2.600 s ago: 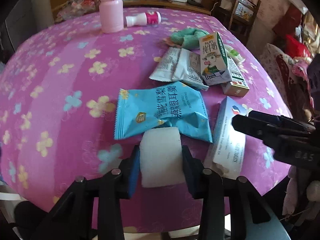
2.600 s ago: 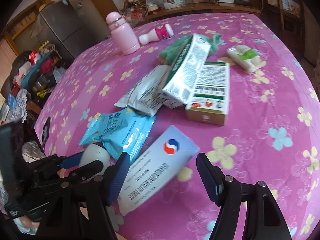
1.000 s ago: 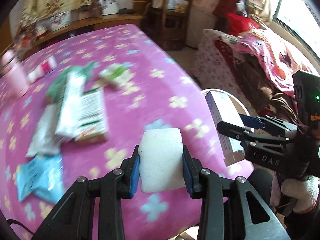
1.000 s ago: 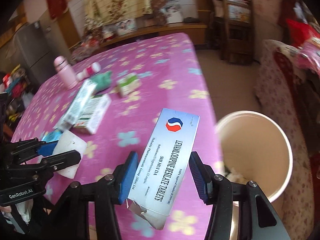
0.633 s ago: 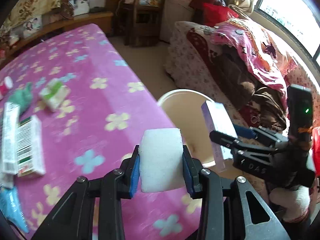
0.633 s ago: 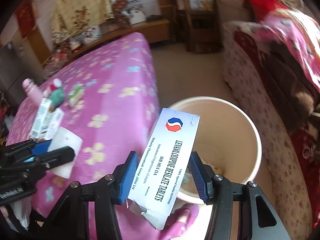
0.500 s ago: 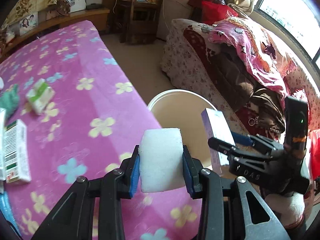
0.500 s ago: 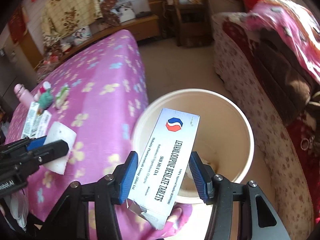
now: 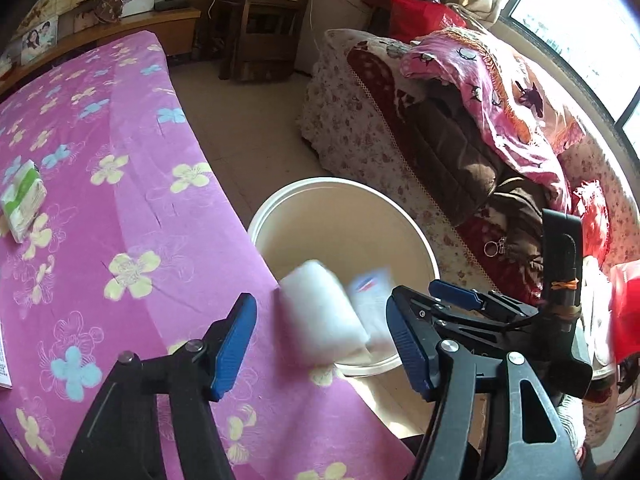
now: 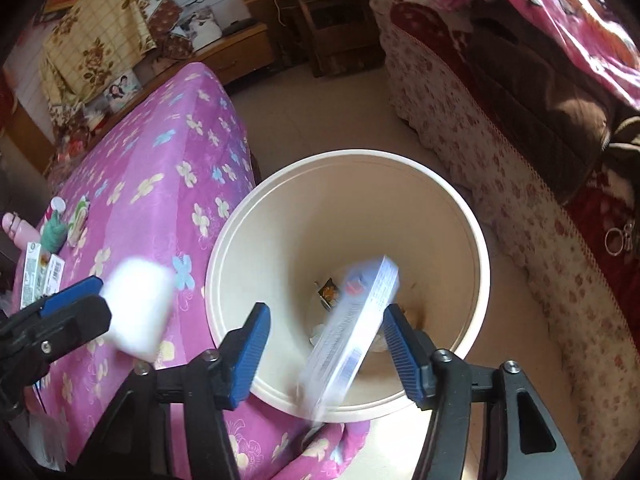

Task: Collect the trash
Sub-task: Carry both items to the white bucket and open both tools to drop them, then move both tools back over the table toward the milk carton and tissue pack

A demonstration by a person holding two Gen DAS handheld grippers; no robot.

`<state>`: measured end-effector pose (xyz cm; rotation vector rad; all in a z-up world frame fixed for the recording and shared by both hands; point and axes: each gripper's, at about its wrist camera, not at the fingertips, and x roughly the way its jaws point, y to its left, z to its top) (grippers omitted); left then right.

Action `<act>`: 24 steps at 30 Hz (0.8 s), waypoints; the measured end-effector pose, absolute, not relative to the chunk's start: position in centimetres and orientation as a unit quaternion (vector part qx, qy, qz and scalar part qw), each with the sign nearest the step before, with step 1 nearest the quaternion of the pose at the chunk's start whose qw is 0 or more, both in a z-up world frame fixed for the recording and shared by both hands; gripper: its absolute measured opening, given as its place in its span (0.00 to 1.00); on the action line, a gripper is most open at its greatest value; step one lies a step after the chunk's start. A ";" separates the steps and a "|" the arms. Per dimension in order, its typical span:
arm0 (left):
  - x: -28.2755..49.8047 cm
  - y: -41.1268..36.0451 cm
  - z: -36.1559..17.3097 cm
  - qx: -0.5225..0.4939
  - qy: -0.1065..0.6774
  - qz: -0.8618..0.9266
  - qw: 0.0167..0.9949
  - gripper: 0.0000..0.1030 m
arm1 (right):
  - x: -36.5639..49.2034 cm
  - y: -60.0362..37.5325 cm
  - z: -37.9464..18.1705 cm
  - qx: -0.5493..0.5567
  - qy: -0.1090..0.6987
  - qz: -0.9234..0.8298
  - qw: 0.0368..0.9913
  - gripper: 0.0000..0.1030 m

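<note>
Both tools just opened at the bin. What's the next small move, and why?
Probably swing both back toward the table. The left tool and right tool are open, the white block and tablet box are blurred, released by the bin, and the packet remains.

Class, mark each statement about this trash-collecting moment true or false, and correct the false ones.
1. The left hand-held gripper is open, its white foam block loose and blurred. True.
2. The right hand-held gripper clamps the tablet box. False: its jaws are spread and the box is blurred, tilted over the bucket.
3. The cream bucket stands on the floor beside the pink floral table. True.
4. The bucket holds nothing. False: scraps lie at its bottom.
</note>
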<state>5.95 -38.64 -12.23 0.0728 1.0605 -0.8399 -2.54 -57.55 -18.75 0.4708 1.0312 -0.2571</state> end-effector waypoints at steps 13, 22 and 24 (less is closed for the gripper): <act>6.1 -36.6 -12.2 0.049 0.484 -0.353 0.799 0.66 | -2.6 -55.5 -16.8 0.197 0.473 -0.114 0.851 0.62; 6.2 -33.6 -11.2 0.058 0.466 -0.318 0.823 0.66 | -2.4 -53.2 -14.4 0.180 0.457 -0.106 0.864 0.62; 6.2 -32.6 -10.8 0.057 0.463 -0.310 0.829 0.66 | -2.2 -52.4 -13.8 0.176 0.454 -0.101 0.867 0.62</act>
